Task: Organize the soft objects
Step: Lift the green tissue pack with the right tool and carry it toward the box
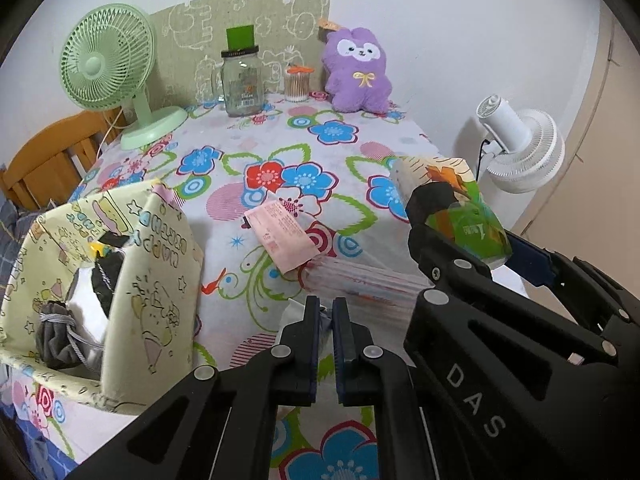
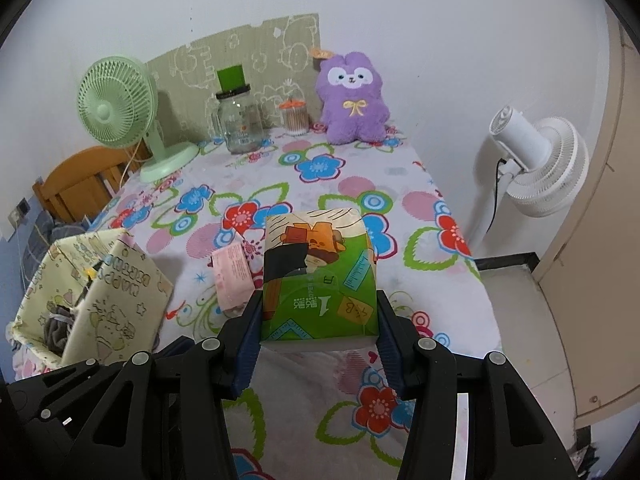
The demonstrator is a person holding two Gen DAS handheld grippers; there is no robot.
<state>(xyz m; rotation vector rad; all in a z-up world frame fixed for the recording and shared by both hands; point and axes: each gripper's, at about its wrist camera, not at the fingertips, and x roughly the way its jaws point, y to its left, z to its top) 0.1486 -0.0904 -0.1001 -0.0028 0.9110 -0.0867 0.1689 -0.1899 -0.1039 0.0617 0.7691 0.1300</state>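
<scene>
Basket (image 1: 156, 280) near left already holds a grey pouch (image 1: 56, 336). Right gripper (image 2: 318, 320) clamps tissue pack (image 2: 320, 276), unplaced; left gripper (image 1: 326, 344) nearly closed, empty. Plush (image 1: 357, 70) far, untouched.

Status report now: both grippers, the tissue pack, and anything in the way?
Right gripper shut on tissue pack, held above the table. Left gripper nearly shut, empty. Fabric bin to the left, pink paper on the cloth between.

Fabric bin (image 2: 100, 292) at table's (image 2: 320, 184) front-L; tissue pack (image 2: 320, 276) to its R; plush (image 2: 352, 100) at rear-R.
</scene>
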